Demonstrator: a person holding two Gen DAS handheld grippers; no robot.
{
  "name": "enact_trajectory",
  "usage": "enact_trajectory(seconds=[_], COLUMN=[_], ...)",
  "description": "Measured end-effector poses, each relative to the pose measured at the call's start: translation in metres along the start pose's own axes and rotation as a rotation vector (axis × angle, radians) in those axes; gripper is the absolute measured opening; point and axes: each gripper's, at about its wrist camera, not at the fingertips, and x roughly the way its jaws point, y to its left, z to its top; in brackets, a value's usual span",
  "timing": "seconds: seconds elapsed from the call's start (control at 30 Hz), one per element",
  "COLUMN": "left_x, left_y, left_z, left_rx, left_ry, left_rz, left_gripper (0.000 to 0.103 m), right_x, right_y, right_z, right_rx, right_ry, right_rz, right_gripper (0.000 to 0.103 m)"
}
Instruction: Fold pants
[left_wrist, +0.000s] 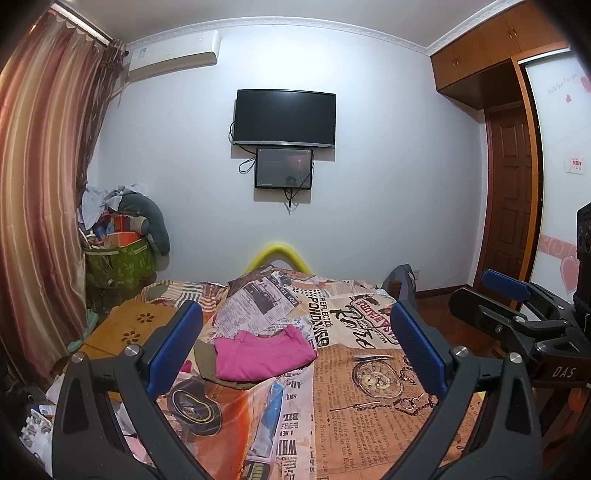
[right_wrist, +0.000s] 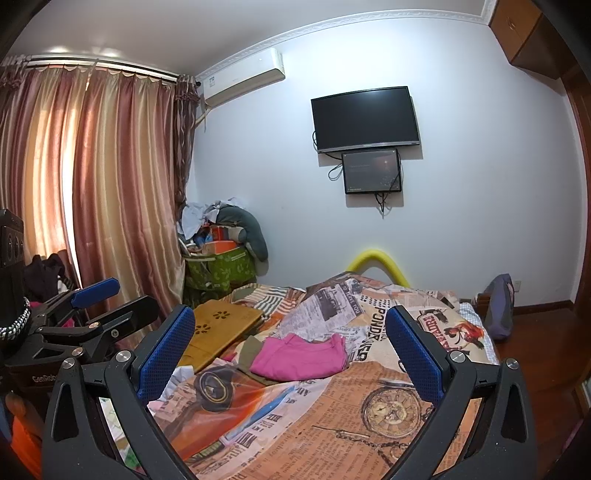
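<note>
Folded pink pants (left_wrist: 260, 354) lie on the bed on top of an olive garment (left_wrist: 205, 360). They also show in the right wrist view (right_wrist: 301, 356), with the olive garment (right_wrist: 251, 349) under them. My left gripper (left_wrist: 295, 347) is open and empty, held above the near part of the bed, short of the pants. My right gripper (right_wrist: 290, 350) is open and empty, level with the left one. The right gripper shows at the right edge of the left wrist view (left_wrist: 517, 295), and the left gripper at the left edge of the right wrist view (right_wrist: 96, 299).
The bed has a newspaper-print cover (left_wrist: 369, 387). A wooden lap tray (right_wrist: 221, 325) lies on its left side. A green bag of clutter (right_wrist: 221, 266) stands in the corner by the curtains (right_wrist: 110, 184). A TV (left_wrist: 284, 118) hangs on the far wall. A door (left_wrist: 511, 206) is at right.
</note>
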Motion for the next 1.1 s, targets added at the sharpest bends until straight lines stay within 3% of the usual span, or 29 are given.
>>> enact_trajectory(seconds=[1.1], left_x=[0.0], left_y=[-0.0035], left_z=[-0.0021], left_rx=[-0.013], left_ry=[0.001], left_rz=[-0.034], left_gripper=[0.102], right_x=[0.0007], right_y=[-0.0059], right_z=[-0.0007], right_rx=[0.003], right_ry=[0.005], right_rz=[-0.004], right_gripper=[0.103])
